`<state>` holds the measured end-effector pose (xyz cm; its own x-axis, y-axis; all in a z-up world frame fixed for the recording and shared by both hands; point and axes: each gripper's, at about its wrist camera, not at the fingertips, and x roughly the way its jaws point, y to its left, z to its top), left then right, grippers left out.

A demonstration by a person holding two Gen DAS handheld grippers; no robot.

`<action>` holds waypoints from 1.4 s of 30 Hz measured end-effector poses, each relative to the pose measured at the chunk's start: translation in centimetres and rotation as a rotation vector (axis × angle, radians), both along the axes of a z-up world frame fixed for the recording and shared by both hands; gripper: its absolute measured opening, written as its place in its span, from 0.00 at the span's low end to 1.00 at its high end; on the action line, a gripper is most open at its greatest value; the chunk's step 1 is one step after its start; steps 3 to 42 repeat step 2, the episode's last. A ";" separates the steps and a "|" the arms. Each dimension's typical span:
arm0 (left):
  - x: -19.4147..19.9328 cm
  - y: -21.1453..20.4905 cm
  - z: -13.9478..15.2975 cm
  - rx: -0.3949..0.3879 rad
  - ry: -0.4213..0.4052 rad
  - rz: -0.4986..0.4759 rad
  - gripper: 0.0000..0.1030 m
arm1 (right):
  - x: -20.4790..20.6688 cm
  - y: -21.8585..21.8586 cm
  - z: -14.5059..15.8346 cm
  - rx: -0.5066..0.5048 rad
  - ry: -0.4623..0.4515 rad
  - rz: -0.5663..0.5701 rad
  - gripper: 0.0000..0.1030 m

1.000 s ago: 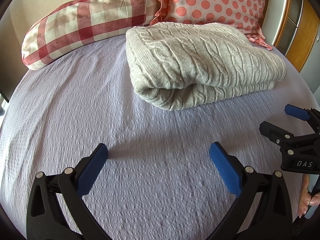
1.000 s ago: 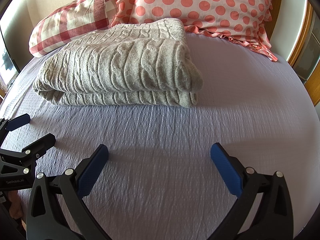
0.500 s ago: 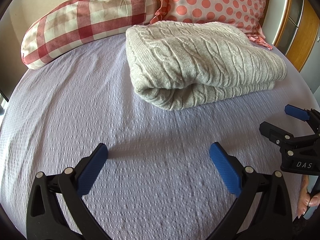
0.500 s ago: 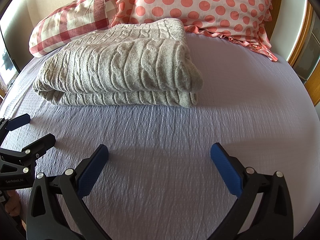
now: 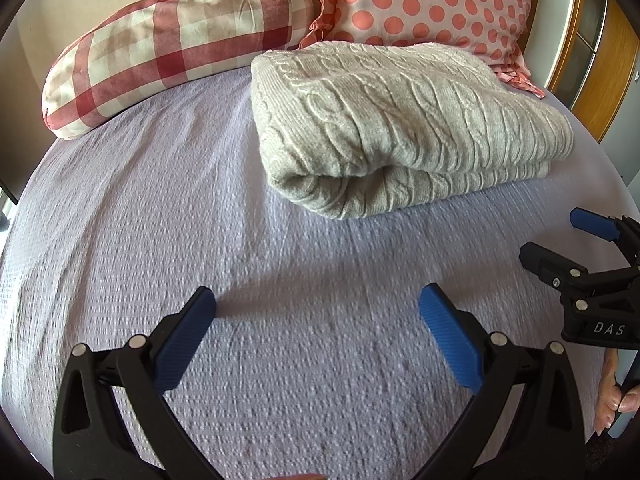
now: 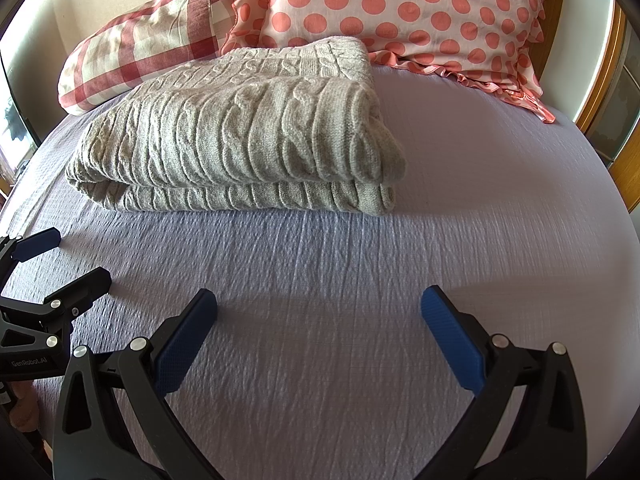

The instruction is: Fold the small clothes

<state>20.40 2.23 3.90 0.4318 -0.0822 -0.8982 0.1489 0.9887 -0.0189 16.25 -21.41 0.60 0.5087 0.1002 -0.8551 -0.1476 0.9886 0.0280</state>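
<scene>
A grey cable-knit sweater (image 5: 400, 120) lies folded in a thick stack on the lilac bedsheet (image 5: 160, 220); it also shows in the right wrist view (image 6: 240, 140). My left gripper (image 5: 316, 316) is open and empty, low over the sheet, short of the sweater's near left corner. My right gripper (image 6: 320, 316) is open and empty, in front of the sweater's near edge. Each gripper shows in the other's view: the right one (image 5: 560, 240) at the right edge, the left one (image 6: 64, 256) at the left edge.
A red-and-cream checked pillow (image 5: 172, 40) and a pink pillow with coral dots (image 5: 420, 0) lie behind the sweater at the headboard. A wooden cupboard (image 5: 600, 72) stands off the right side. The bedsheet (image 6: 480, 220) stretches to the sweater's right.
Both grippers have drifted very slightly; the sweater sits a touch higher in the left wrist view. Both stay open and the sweater has not moved.
</scene>
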 end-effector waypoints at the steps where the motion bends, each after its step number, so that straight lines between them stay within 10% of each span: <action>1: 0.0 0.0 0.0 0.000 0.000 0.000 0.98 | 0.0 0.0 0.0 0.000 0.000 0.000 0.99; 42: 0.0 0.0 0.0 0.000 -0.001 0.000 0.98 | 0.0 0.0 0.0 0.000 0.000 0.000 0.99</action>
